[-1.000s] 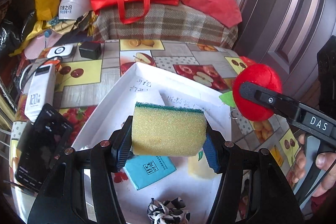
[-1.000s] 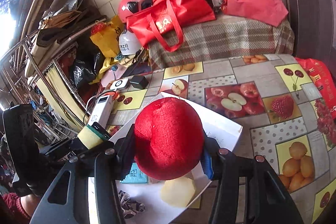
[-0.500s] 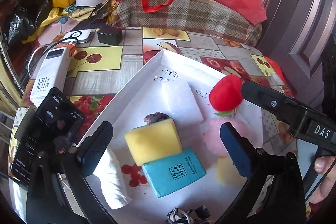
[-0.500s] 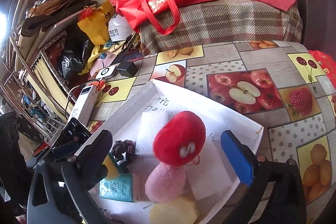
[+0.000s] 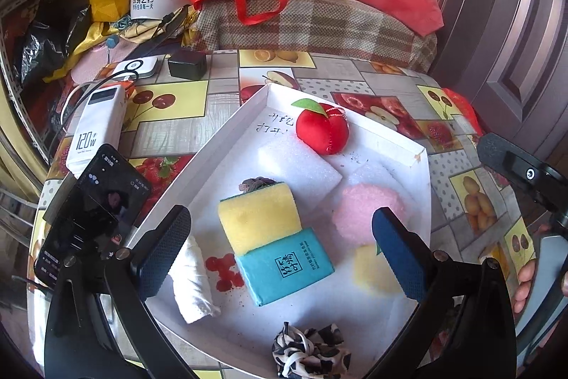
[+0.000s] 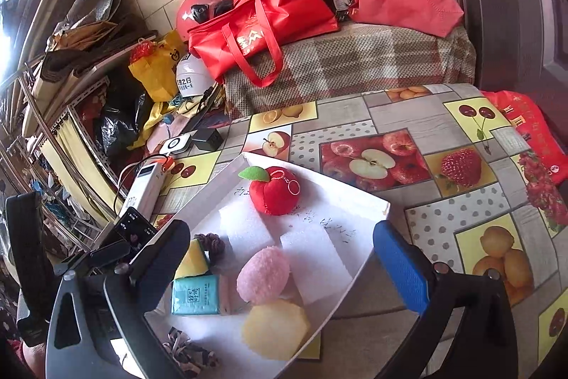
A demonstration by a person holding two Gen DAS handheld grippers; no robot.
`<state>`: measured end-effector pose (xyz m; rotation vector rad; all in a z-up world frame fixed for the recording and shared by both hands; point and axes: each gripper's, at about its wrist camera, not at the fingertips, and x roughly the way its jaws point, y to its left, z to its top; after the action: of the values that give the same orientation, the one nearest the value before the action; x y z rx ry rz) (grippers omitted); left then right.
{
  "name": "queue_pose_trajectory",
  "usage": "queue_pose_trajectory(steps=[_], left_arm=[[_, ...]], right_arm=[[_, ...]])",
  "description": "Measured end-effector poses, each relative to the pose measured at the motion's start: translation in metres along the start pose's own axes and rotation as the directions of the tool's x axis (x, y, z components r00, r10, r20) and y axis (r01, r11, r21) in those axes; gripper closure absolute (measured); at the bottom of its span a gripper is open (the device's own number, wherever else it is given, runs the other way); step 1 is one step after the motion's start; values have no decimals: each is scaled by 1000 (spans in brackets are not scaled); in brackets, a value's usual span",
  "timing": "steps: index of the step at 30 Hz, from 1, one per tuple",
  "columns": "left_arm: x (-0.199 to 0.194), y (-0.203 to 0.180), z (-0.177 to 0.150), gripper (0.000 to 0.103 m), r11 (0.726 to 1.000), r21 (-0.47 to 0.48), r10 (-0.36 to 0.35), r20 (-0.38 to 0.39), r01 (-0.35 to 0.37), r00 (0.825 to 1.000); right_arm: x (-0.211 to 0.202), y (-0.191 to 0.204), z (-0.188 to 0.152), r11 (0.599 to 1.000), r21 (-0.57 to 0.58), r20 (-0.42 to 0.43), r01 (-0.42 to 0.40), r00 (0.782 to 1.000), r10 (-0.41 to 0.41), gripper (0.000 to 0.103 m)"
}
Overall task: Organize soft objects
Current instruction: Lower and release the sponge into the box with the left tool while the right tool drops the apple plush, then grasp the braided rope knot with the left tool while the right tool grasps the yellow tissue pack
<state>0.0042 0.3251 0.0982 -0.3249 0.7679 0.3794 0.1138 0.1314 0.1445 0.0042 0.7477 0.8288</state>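
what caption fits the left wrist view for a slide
Open left gripper hovers over a white tray holding a yellow sponge, teal tissue pack and red plush apple.

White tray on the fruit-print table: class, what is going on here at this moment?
A person holds a two-finger tool in each hand over the white tray. Both the left tool and the right tool are open and grip nothing. The soft things lie in the tray: the yellow sponge rests against the teal tissue pack, the red plush apple sits at the far end, and the pink puff lies to the right. A phone sits beside the tray.
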Motion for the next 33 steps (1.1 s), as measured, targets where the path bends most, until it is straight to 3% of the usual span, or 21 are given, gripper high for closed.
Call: queue_pose_trajectory(steps=[4,8,10,13,16,20,23,24,25,26,30,33], left_arm=[[-17,-12,-4,0,1000,14,-28,18,27,999],[-27,-39,-17,0,993,71,-96,7,96,995],[-26,-61,-29,0,982,125,-138,-27,140,990],[-23,-94,-56,0,958,189,-200,-97,215,975],[-17,-121,-86,0,933,214,-251,-184,288,950],[-15,-153,-111,0,905,268,-262,-256,329,930],[-13,-172,-121,0,890,284,-273,-295,357,916],[-11,-178,-124,0,889,290,-267,-303,355,915],[-8,-184,-127,0,887,296,-261,-310,354,914],[-5,-190,-129,0,888,302,-251,-313,347,916],[16,-204,-135,0,908,306,-187,-312,285,931],[35,-211,-137,1,920,303,-146,-327,250,934]], right_arm=[[-38,-24,-7,998,20,52,59,997,-60,0],[-79,-76,-27,973,87,86,215,971,-222,0],[-91,-104,-41,949,113,59,294,952,-301,0],[-96,-139,-69,941,132,-17,312,950,-313,0],[-85,-144,-95,947,51,-117,317,944,-309,0],[-58,-133,-110,938,-117,-148,326,928,-341,0],[-40,-137,-111,934,-145,-187,328,917,-351,2],[-38,-139,-112,933,-145,-195,329,915,-353,9],[-39,-142,-114,936,-143,-206,323,915,-347,40],[-41,-145,-116,941,-127,-219,313,917,-335,58],[-72,-160,-124,954,-32,-201,299,933,-299,58],[-97,-167,-126,957,-2,-175,291,942,-287,58]])
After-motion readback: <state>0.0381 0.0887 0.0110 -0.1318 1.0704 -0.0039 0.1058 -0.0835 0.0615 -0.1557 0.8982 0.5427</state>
